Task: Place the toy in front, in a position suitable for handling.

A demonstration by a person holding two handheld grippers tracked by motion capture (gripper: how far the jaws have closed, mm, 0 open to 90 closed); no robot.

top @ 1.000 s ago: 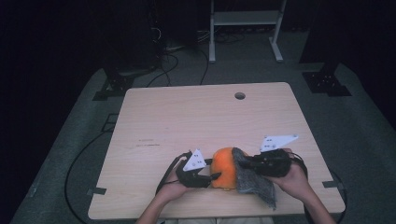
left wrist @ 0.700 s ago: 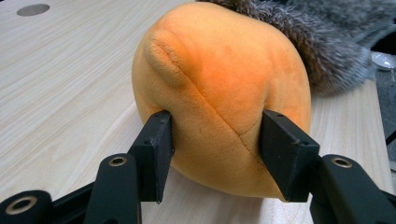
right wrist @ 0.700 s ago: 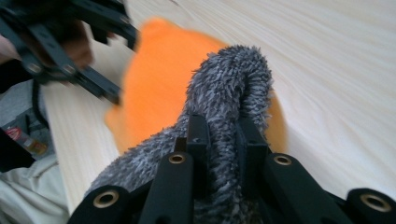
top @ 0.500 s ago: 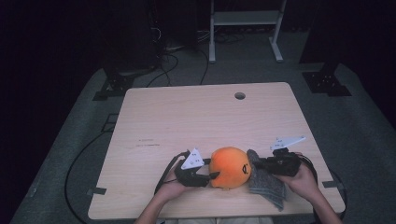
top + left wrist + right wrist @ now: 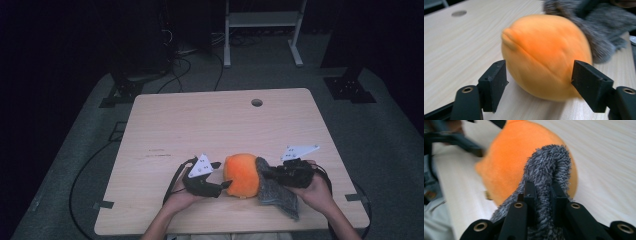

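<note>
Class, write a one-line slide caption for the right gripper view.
The right hand-held gripper pinches a fuzzy grey cloth against an orange plush ball on a wooden table.

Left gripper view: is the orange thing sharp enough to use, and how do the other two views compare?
Left gripper view: orange plush is smeared, though the black jaws are crisp. Right gripper view: the plush's edges blur, while the grey fuzzy cloth pinched between the jaws stays fairly sharp. High view: surroundings dark, wooden table evenly lit, no glare.
</note>
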